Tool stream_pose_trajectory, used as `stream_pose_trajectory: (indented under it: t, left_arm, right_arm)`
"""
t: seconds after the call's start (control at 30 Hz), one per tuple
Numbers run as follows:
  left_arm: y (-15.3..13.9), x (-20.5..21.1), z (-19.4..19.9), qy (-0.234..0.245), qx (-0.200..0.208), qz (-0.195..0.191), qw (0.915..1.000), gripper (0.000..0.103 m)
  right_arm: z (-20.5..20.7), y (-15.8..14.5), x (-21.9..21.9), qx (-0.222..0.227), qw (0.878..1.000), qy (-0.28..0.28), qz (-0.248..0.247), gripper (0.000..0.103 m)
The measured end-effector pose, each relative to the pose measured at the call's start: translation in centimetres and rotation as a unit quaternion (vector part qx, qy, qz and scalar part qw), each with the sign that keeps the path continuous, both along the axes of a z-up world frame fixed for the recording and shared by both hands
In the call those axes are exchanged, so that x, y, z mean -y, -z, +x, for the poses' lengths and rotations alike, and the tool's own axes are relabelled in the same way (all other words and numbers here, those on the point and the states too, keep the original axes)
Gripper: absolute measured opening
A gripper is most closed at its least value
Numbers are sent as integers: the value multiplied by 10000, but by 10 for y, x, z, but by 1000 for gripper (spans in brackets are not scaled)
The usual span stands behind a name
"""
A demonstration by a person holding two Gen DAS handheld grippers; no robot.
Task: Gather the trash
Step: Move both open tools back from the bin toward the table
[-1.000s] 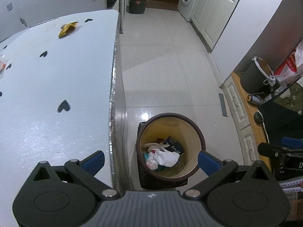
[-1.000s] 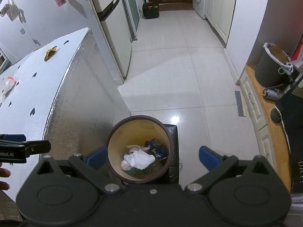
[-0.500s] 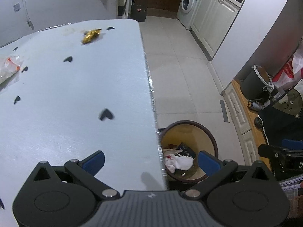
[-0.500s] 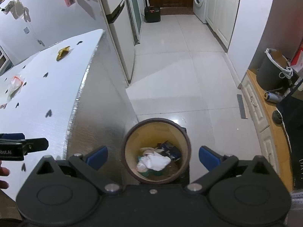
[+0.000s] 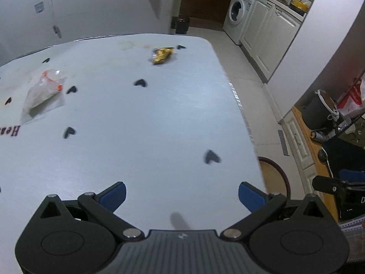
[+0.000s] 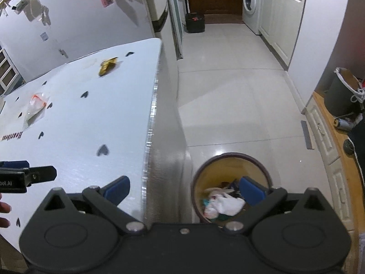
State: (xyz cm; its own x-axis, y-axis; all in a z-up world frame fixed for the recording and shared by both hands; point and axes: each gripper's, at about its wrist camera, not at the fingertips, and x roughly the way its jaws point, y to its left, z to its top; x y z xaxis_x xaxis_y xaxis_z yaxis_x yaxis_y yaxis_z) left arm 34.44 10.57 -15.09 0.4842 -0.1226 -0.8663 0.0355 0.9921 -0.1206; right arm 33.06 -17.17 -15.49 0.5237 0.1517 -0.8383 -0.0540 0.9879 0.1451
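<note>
A crumpled gold wrapper [image 5: 162, 55] [image 6: 107, 65] lies near the far right corner of the white table [image 5: 136, 118] [image 6: 73, 118]. A clear plastic bag with orange bits [image 5: 43, 91] [image 6: 36, 105] lies at the table's left. My left gripper [image 5: 181, 196] hovers open and empty over the table's near edge. Beside the table stands a round brown trash bin [image 6: 230, 182], with white crumpled trash inside; only its rim [image 5: 277, 171] shows in the left wrist view. Over the table edge and the bin my right gripper [image 6: 184, 188] is open and empty.
The table carries black heart prints. A tiled floor [image 6: 228, 91] runs back to a washing machine [image 6: 251, 4] and white cabinets [image 5: 269, 34]. A dark bucket [image 6: 340, 98] and a can [image 6: 342, 123] sit on a wooden ledge at right. A hand [image 6: 4, 212] shows at the left edge.
My left gripper has swung left from above the bin to over the table. The right gripper has drifted left too, so the bin now sits under its right finger. Both stay open.
</note>
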Motion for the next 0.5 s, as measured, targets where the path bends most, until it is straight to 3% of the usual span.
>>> stream_pose_trajectory:
  t: [0.5]
  left_arm:
    - [7,-120,20,-806,210,4,9965,103]
  right_arm:
    - [36,-8,-98,80,9986,-516,-127,103]
